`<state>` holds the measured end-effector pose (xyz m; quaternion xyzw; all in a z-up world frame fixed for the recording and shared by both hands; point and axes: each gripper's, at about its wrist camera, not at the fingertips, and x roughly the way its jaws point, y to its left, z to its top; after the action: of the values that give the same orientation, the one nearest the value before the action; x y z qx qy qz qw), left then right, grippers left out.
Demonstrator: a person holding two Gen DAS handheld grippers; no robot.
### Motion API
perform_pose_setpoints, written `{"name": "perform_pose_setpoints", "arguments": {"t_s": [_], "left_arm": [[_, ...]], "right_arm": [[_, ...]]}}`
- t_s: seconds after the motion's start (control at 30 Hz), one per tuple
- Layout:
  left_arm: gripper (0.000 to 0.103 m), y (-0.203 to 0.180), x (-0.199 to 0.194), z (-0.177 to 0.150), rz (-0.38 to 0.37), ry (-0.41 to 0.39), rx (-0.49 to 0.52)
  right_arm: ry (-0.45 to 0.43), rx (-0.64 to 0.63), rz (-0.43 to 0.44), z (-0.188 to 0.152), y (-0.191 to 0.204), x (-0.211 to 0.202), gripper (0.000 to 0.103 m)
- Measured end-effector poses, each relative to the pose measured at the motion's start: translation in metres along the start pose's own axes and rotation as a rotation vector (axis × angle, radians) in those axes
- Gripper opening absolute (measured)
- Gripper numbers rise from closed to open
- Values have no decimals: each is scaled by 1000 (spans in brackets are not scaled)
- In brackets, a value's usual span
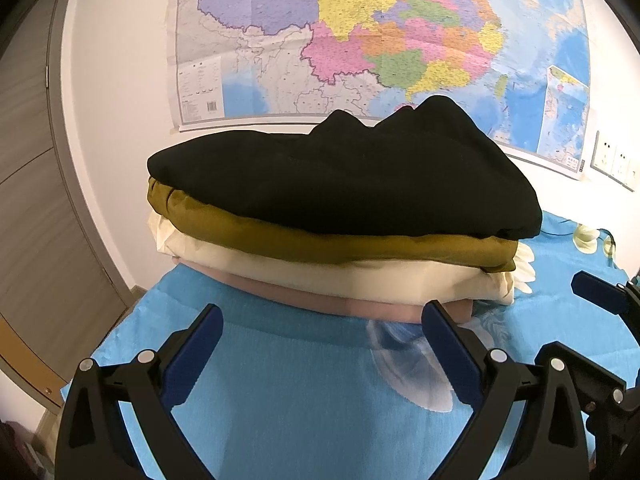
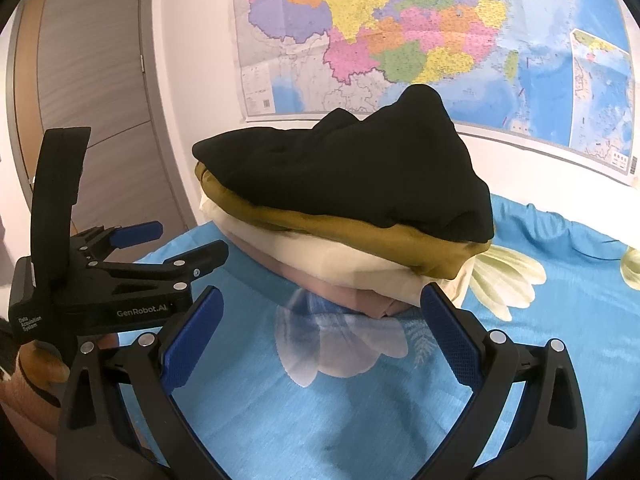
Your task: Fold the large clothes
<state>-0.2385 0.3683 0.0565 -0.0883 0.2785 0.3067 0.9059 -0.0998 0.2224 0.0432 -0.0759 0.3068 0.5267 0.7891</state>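
A stack of folded clothes sits on a blue flowered sheet. A black garment lies on top, over an olive one, a cream one and a pink one. The stack also shows in the right wrist view, black garment on top. My left gripper is open and empty, just in front of the stack. My right gripper is open and empty, its tips close to the pink layer. The left gripper also shows in the right wrist view, to the left.
A large coloured map hangs on the white wall behind the stack. A grey-brown door stands at the left. Wall sockets sit at the right. The sheet spreads to the right of the stack.
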Motion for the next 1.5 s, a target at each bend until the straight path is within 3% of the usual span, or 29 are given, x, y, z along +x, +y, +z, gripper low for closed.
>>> {"name": "perform_pose_setpoints", "arguments": {"t_s": [1.5], "left_arm": [[96,-2,4,-12,-15,33,-5]], "right_arm": [[25,24,16,-6,-1,3,97]]}}
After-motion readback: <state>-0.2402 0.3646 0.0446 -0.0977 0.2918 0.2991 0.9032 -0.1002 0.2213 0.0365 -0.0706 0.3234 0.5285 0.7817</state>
